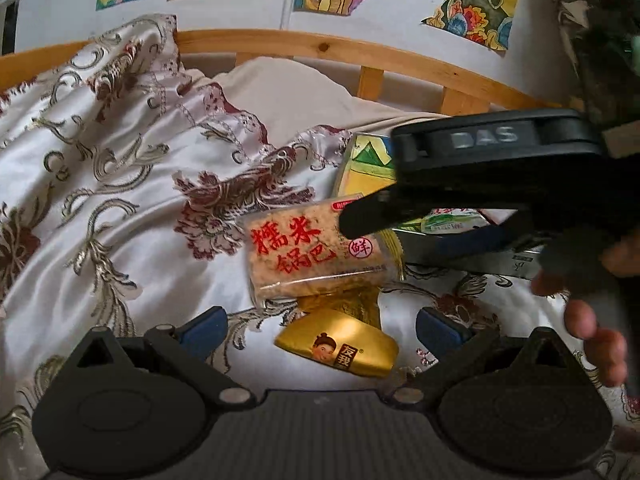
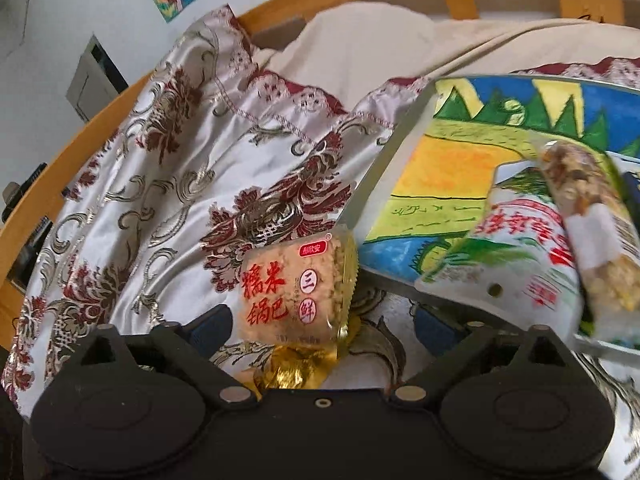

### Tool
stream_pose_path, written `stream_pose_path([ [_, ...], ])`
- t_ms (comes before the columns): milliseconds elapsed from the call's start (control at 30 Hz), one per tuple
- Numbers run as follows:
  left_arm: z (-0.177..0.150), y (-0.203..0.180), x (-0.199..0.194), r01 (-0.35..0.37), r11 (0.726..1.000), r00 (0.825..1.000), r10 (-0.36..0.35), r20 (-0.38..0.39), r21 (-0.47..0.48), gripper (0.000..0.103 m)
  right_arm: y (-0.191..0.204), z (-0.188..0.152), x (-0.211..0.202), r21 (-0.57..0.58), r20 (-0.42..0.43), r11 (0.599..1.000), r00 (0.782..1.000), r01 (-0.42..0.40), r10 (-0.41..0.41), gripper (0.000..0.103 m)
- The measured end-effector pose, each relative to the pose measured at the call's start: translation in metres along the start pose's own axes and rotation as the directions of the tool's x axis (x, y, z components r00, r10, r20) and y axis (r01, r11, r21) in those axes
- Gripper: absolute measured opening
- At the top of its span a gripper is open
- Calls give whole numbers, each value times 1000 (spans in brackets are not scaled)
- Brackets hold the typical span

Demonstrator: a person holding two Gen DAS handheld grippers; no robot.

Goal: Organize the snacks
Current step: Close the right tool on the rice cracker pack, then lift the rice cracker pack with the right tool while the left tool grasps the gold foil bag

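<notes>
Bedding: floral satin bedspread [image 1: 120, 168], white with maroon and silver scrollwork, covers the whole work surface; it lies rumpled, with one plain cream pillow [image 1: 288, 92] behind it.
Backdrop: wooden bed rail [image 1: 320, 46] runs along the far side, and four colourful drawings are taped to the wall [image 1: 60, 20] above it in the left wrist view.
Landmark: one painted tray [image 2: 452, 176], with yellow, green and blue crayon-style artwork on its floor and a pale rim, rests on the bedspread.
Snacks in the tray: two, a white and green packet [image 2: 516, 248] with red lettering, and a clear-wrapped grain bar [image 2: 588, 216] lying across it.
Snacks outside the tray: two, both on the cloth just beside the tray's near-left corner. One is a rice cracker pack [image 2: 296, 292] with red characters; one is a gold foil packet [image 1: 340, 346] touching the cracker pack's near end, farther from the tray.
Left gripper [image 1: 320, 328]: jaws spread wide, nothing between the pads; the gold foil packet lies in the gap but untouched.
Right gripper [image 2: 320, 336]: jaws wide apart and gripping nothing, with the cracker pack between the blue fingers [image 2: 208, 330], no pad pressing on it.
Hand: fingers of one hand [image 1: 592, 320] wrap the right gripper's handle at the edge of the left wrist view.
</notes>
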State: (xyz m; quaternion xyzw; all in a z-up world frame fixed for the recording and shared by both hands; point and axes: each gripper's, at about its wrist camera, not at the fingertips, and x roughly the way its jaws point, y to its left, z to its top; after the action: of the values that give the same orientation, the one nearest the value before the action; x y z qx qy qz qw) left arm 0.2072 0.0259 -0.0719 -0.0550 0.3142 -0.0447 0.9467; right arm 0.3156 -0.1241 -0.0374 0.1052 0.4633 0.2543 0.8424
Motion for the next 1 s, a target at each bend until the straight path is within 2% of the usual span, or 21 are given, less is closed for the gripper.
stream_pose_path([
  [233,-1,6,6,43,998,999,-45,-31,-42,82,-1,5,23,6,-42,1000,999,-4,4,75],
  [300,-1,6,7,52,998,998,-53,-37,-46,77,0,4,26,6,-44,1000,999,-5,5,66],
  [333,-1,6,7,51,998,998,-53,-38,-44,75,0,3,28,10,-49,1000,999,-7,7,57],
  [367,-1,6,8,50,998,998,-52,-38,-43,73,-2,2,29,21,-52,1000,999,-11,12,51],
  [500,-1,7,8,51,997,998,-53,-44,-54,71,-4,-3,24,39,-17,999,1000,-18,19,44],
  [567,-1,8,9,48,997,997,-51,-49,-58,68,-4,-4,16,44,15,999,1000,-15,14,34],
  [667,-1,5,9,38,998,998,-40,-57,-48,67,-8,-7,0,58,55,998,998,-8,5,28],
  [833,-2,1,7,43,999,997,-45,-64,-26,66,-21,-21,-30,113,135,994,991,7,-22,26],
  [1000,-4,-5,3,38,999,997,-38,-74,-3,66,-35,-50,-76,196,249,980,967,13,-63,22],
])
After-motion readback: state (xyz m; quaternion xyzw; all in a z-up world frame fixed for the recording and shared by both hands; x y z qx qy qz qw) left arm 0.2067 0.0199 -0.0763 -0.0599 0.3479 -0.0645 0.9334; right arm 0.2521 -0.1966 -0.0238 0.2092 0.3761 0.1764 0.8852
